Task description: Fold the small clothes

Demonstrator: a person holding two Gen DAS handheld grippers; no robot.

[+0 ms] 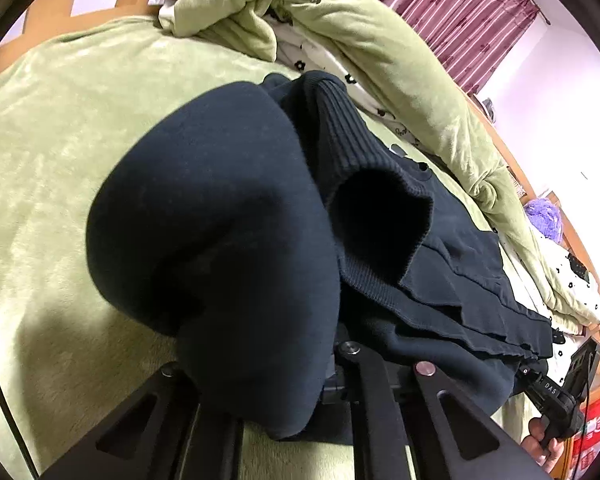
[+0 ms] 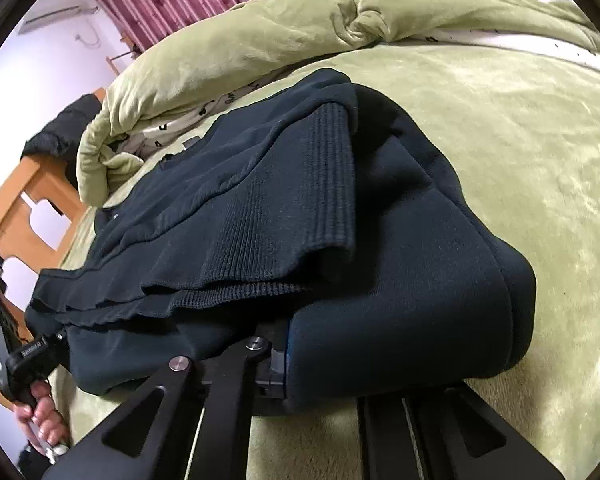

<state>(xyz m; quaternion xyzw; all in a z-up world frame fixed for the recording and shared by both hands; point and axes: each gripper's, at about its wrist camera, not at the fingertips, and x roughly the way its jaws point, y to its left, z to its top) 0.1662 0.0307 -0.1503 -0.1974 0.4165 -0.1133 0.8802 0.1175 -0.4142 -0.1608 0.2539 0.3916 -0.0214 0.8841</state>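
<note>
Ribbed navy knit sweater (image 2: 300,216), bunched over both tongs, plush green blanket (image 2: 520,140).

Sweater (image 1: 228,208) lies on bed (image 1: 60,160), folded layers stacked, ribbed cuff (image 1: 356,148) on top. Rumpled quilt (image 1: 380,40) behind sweater, along bed's far edge. Both grippers at sweater's near edge, cloth draped over jaws.

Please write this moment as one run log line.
left gripper: under dark sweater | right gripper: under same fold | green blanket below
</note>
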